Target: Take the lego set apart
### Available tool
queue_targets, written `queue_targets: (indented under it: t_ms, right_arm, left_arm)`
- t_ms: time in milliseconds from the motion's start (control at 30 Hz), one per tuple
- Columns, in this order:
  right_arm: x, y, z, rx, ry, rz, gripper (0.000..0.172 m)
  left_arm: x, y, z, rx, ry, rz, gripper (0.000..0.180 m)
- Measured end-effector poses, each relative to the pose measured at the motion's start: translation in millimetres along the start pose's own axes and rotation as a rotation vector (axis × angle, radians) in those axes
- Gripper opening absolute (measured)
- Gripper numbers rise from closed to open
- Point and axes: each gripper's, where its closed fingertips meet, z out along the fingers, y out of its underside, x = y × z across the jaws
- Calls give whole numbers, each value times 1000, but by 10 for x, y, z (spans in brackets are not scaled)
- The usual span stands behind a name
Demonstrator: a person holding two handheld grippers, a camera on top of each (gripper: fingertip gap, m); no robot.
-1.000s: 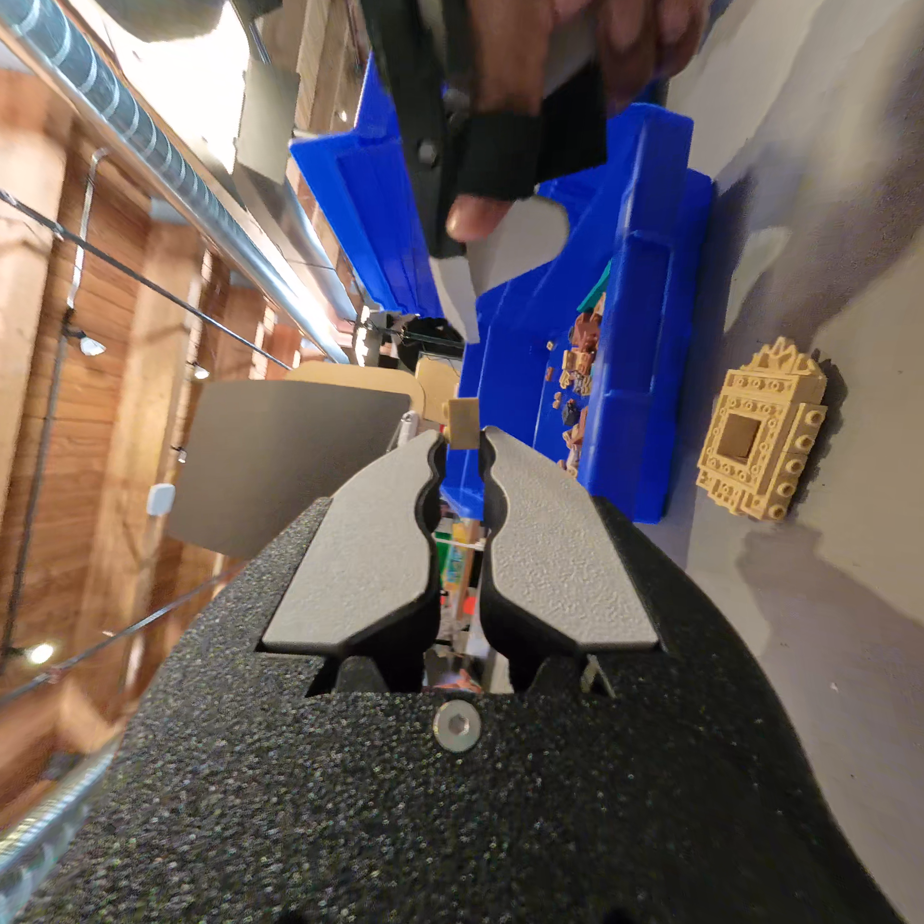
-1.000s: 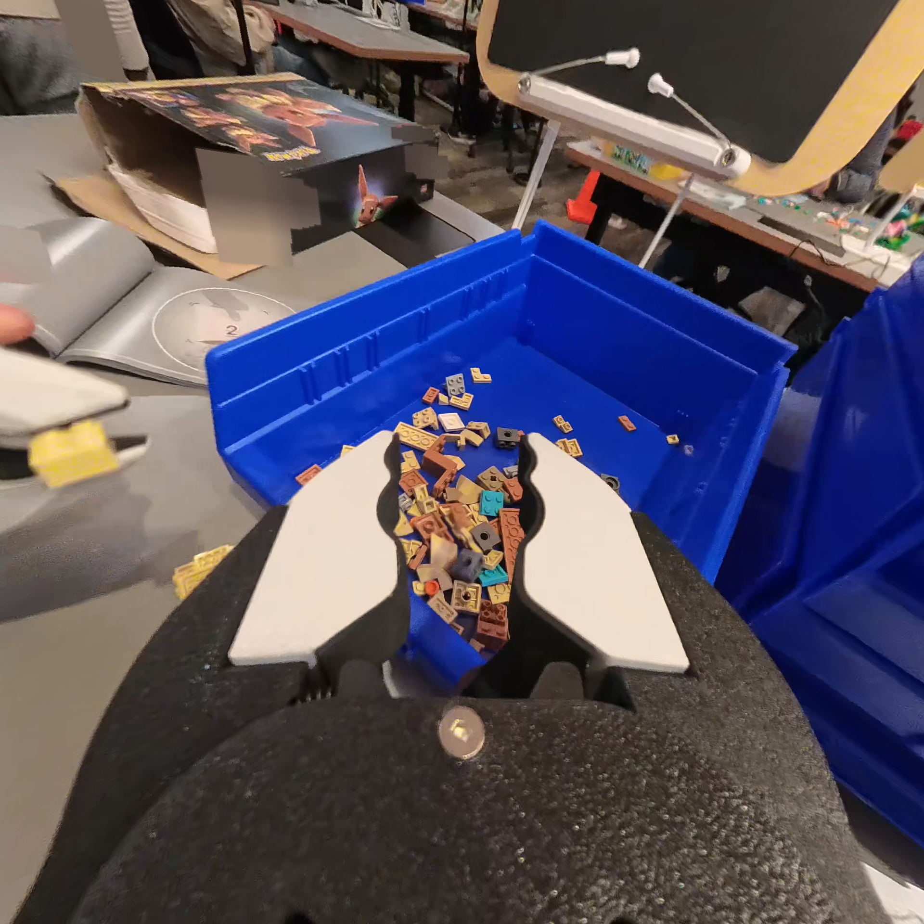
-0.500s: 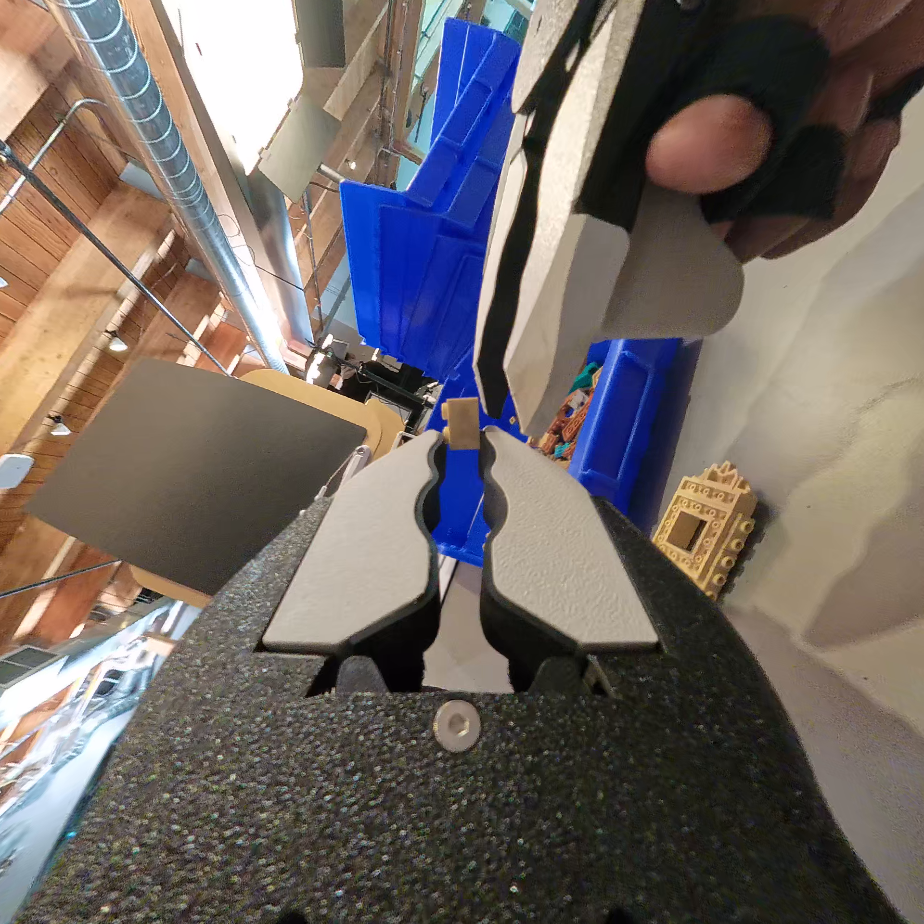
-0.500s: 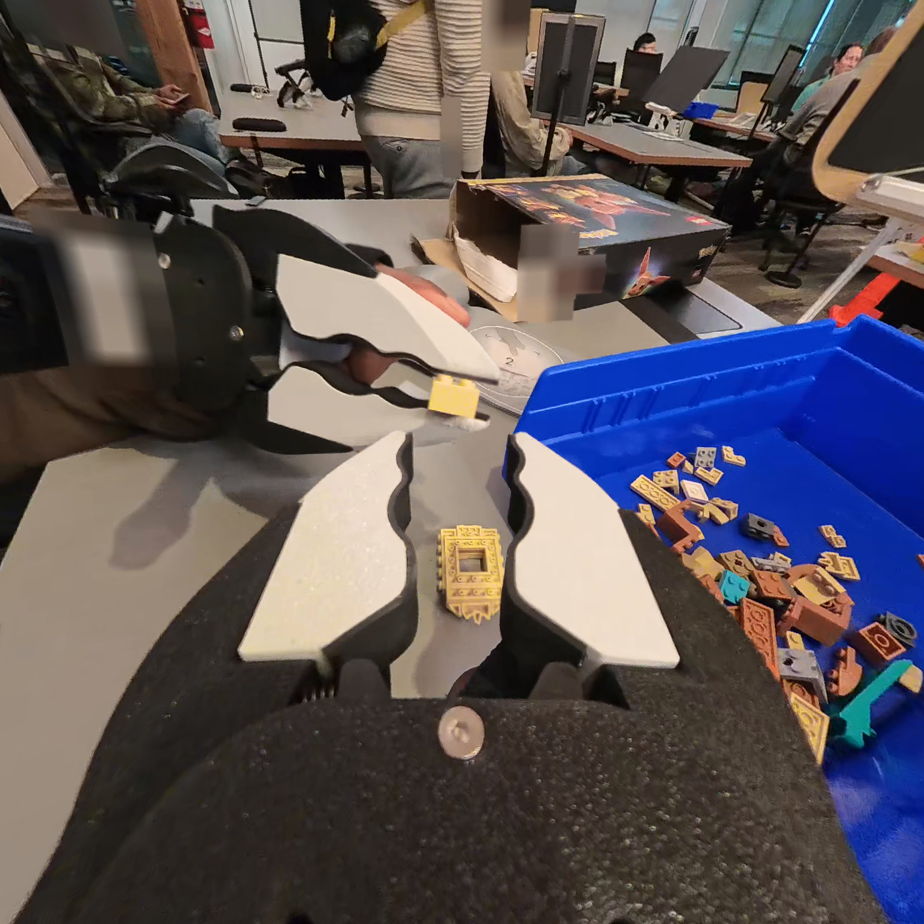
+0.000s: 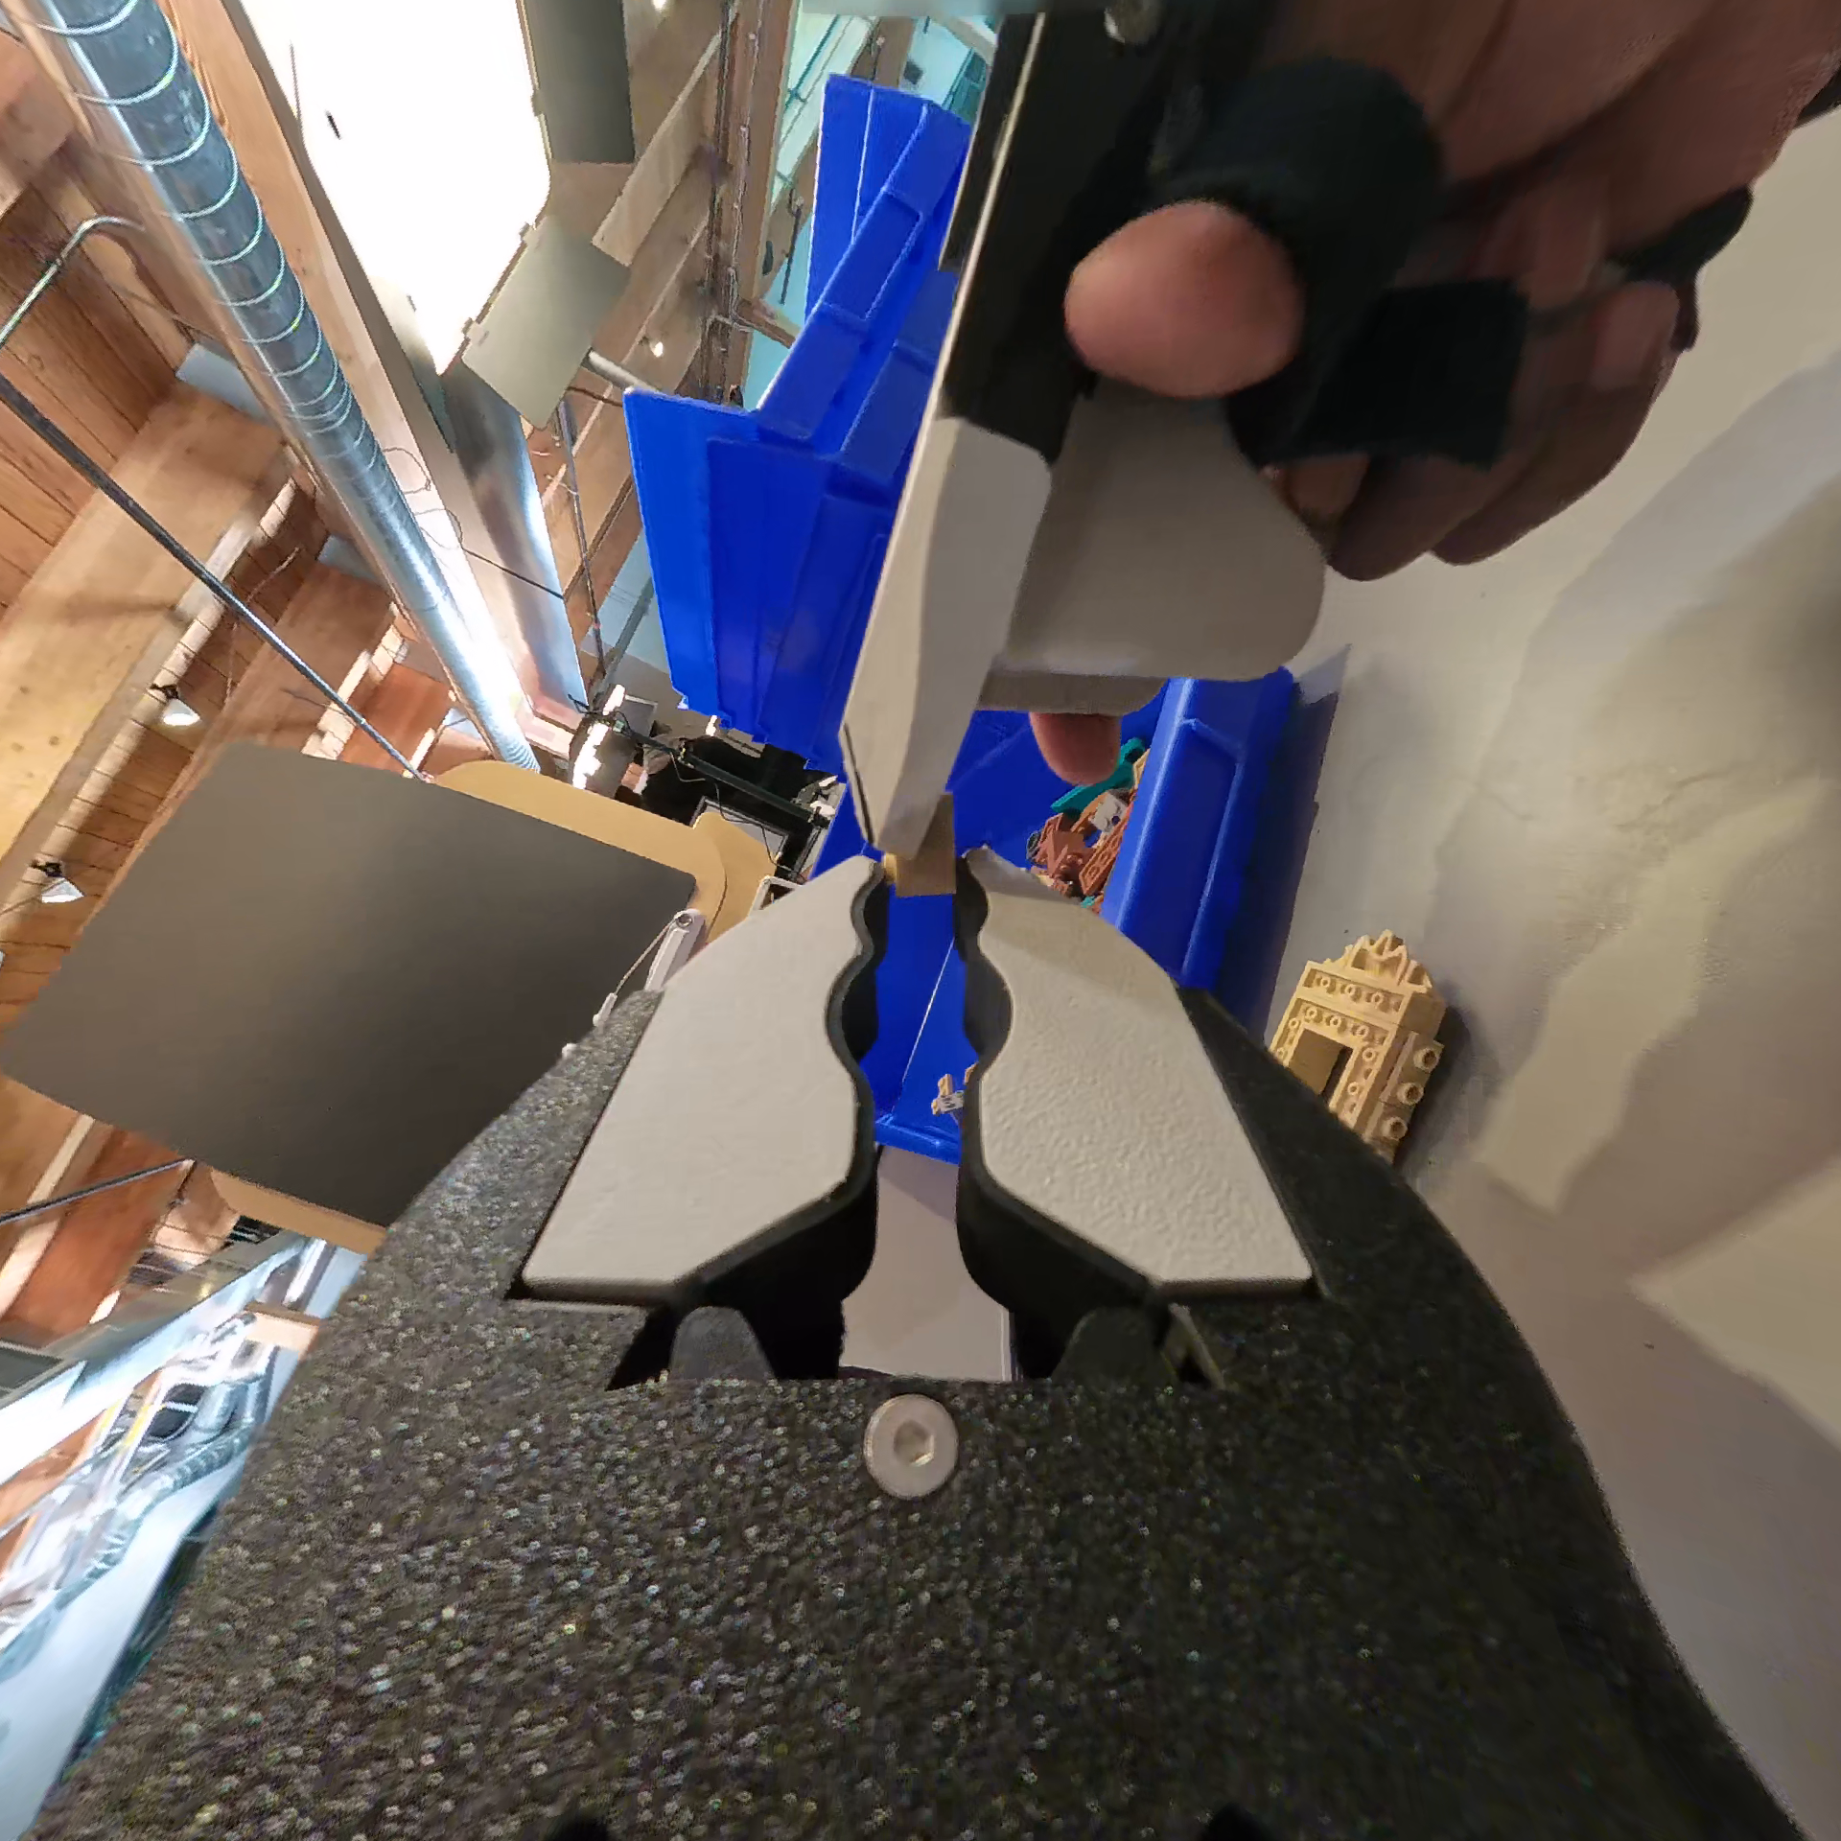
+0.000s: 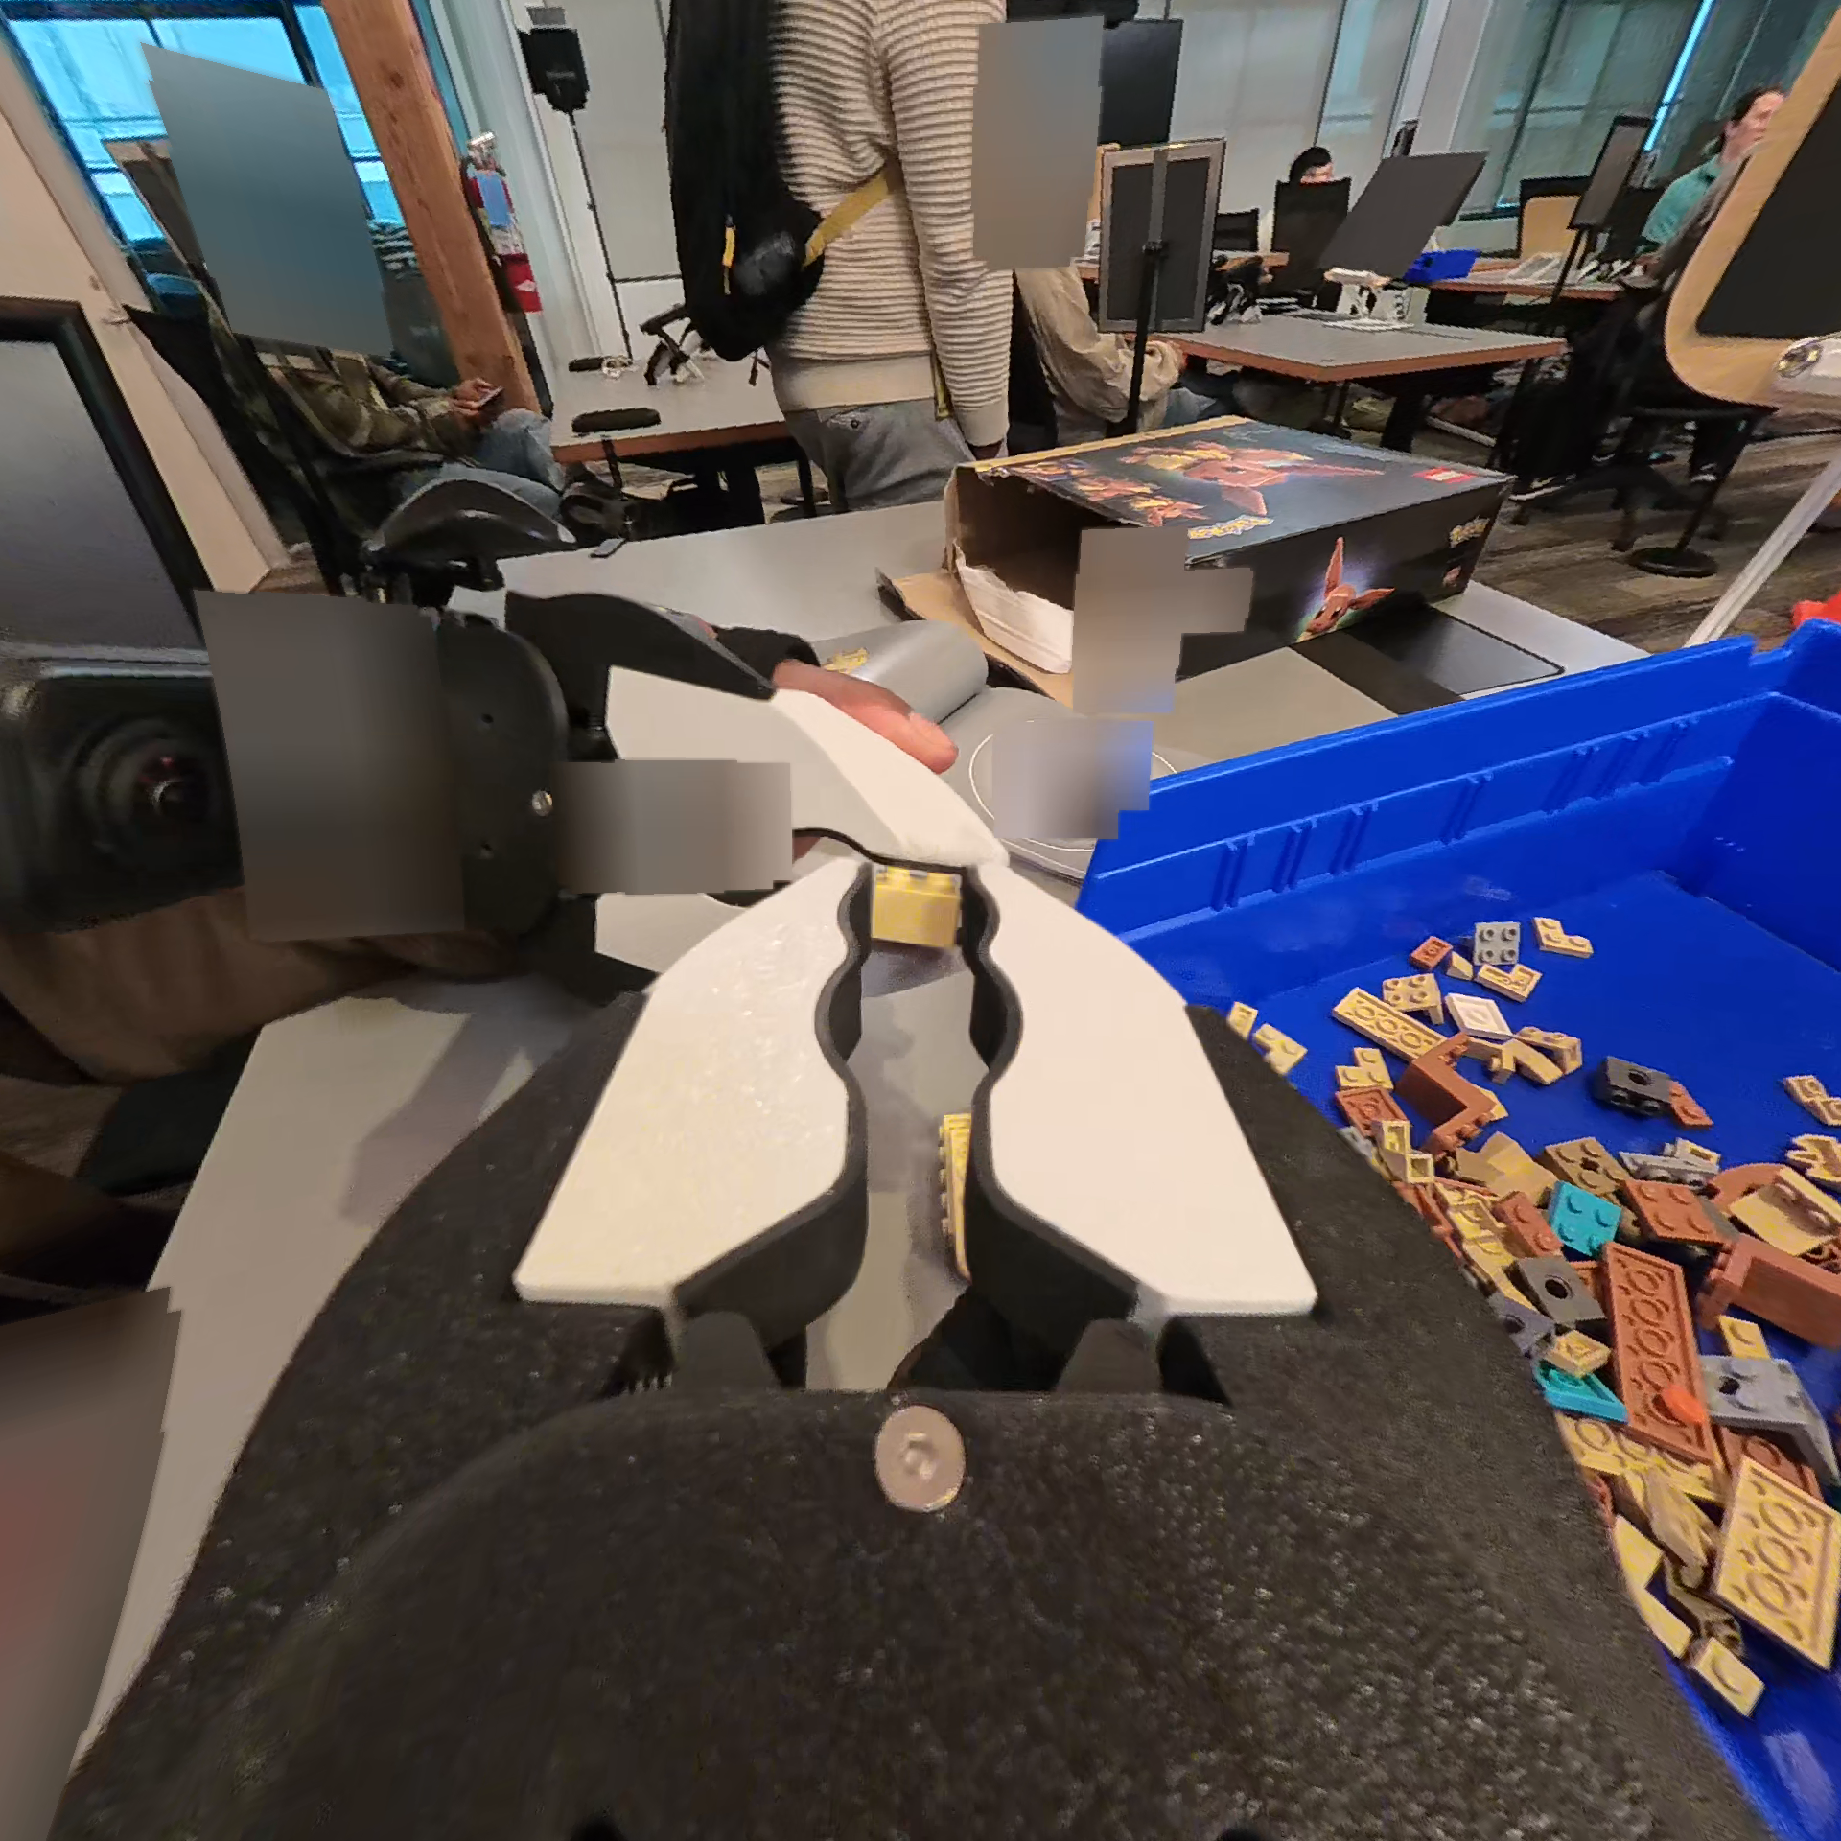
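Tan brick (image 6: 915, 905) sitting pinched between both pairs of fingertips at once, above the grey table (image 6: 329, 1086) and just left of the blue bin (image 6: 1395, 857). Showing only partly in the left wrist view, its upper part covered by a pale finger of the right gripper (image 5: 909, 809) coming down from above. Left gripper (image 5: 921, 875) clamping the brick from two sides, pads pressing on it, jaws nearly together. Reaching in from the left in the right wrist view, with much of its body under blurred patches and only one gloved fingertip showing behind its upper finger. Right gripper (image 6: 915, 882) closing on the same brick, its two pads lying against the brick's side faces, the far end tucked under the other gripper's finger. Gloved hand (image 5: 1395, 299) wrapping around the right gripper, thumb resting on its grey side plate, wrist running off the frame. Lying mostly hidden behind the right gripper's finger: a tan studded plate (image 6: 954, 1185) on the table. Holding a heap of loose brown, tan and teal pieces (image 6: 1644, 1245) on the right: the bin, cut by the frame edge.
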Motion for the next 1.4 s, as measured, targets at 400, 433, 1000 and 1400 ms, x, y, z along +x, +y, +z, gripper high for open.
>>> queue_targets:
  t_ms: [400,433,1000,1400]
  right_arm:
    - [1145,310,-189,-218,580,-89,36]
    - [1093,344,-177,-236,553,-98,36]
    - [238,1188,-80,-626,110,-154,49]
    - [258,1205,56,-648,147,-342,38]
  left_arm:
    - [-150,275,30,-97,-2,-172,20]
    - [-149,285,29,-100,7,-189,20]
    - [847,430,-115,-218,612,-229,28]
    - [883,483,-175,-242,659,-215,39]
